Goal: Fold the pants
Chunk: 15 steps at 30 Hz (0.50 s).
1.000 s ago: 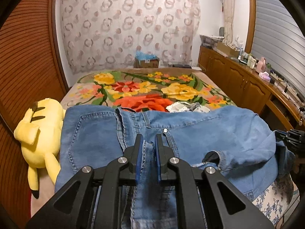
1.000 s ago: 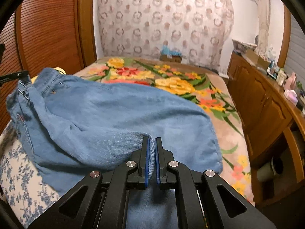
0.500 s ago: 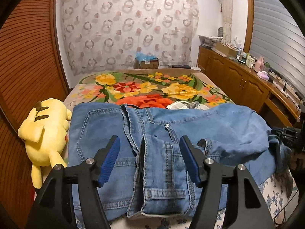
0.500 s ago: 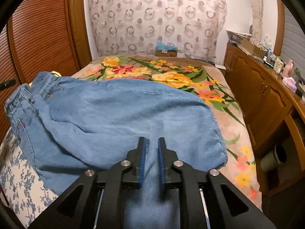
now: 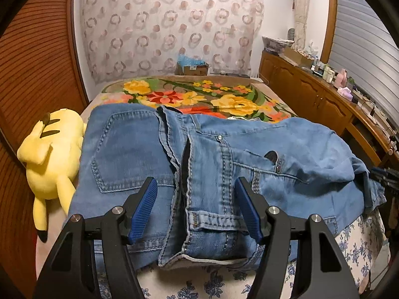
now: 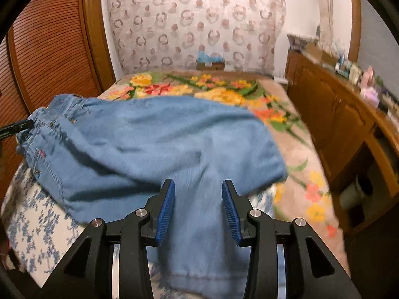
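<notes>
Both grippers have let go since a second ago: then each was pinched shut on denim, and now the left gripper stands wide with nothing pressed between its pads, while the right gripper is opening, jaws partway apart, cloth lying under the gap but not clamped.

And the pants are down on the bed, draped across its near end. Between the left fingers sits the waistband end, fly and belt loops facing up, a back pocket just off the left finger. Between the right fingers runs a leg, its hem hanging toward the camera over the floral sheet.

Denim like this looks to be medium-heavy, soft but with body; it should hold a crease and not slide much on the blanket. The thick seams and waistband look like the safest places to pinch, since a double layer there gives the pads something to bite. The hem edge below the right fingers is another firm hold.

Room to work? Plenty ahead of both sets of fingers, open floral blanket all the way up the bed. Off the left finger of the left gripper lies a yellow plush toy, touching or nearly touching the denim, so a fold that way is cramped. Off to the right, the wooden cabinet marks the bed's edge.
</notes>
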Available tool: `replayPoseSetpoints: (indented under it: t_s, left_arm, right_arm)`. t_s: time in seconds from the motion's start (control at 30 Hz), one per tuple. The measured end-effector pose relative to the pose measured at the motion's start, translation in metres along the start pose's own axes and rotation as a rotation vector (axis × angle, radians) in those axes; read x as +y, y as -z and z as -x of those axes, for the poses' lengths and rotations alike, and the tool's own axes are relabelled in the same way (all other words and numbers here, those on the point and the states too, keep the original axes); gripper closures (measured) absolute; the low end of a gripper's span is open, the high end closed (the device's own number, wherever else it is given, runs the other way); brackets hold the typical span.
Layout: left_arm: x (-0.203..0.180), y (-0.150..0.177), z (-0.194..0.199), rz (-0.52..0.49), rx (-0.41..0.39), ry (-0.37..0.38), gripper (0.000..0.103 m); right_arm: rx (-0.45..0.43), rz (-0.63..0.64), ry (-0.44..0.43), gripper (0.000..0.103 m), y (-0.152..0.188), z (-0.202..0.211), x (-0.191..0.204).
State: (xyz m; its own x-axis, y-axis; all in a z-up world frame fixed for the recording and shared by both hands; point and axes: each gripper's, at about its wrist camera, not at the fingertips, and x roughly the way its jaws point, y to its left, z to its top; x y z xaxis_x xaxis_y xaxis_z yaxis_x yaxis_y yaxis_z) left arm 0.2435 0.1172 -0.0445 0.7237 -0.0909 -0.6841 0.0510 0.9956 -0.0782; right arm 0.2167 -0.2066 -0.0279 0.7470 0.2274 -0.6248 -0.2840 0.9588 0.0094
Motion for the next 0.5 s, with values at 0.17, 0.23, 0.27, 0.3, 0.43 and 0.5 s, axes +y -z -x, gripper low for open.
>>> replayPoseSetpoints:
  t_s: [0.17, 0.23, 0.27, 0.3, 0.43, 0.5]
  left_arm:
    - [-0.006, 0.004, -0.003, -0.004, 0.003, 0.005, 0.037]
    - [-0.010, 0.006, -0.003, -0.016, 0.002, -0.001, 0.037]
    - [-0.010, 0.007, -0.003, -0.019, 0.003, -0.001, 0.037]
    - [-0.010, 0.008, -0.004, -0.020, 0.006, -0.001, 0.037]
    - [-0.009, 0.008, -0.007, -0.017, 0.010, -0.010, 0.037]
    - [-0.009, 0.009, -0.008, -0.015, 0.012, -0.011, 0.037]
  right_arm:
    - [0.037, -0.012, -0.008, 0.062, 0.020, 0.000, 0.005]
    - [0.044, -0.006, -0.006, 0.060, 0.026, 0.002, 0.007]
    - [0.045, -0.007, -0.006, 0.057, 0.028, 0.002, 0.008]
    - [0.046, -0.010, -0.010, 0.056, 0.029, 0.003, 0.008]
    - [0.048, -0.020, -0.018, 0.050, 0.032, 0.002, 0.009]
    - [0.049, -0.014, -0.019, 0.049, 0.028, 0.001, 0.011]
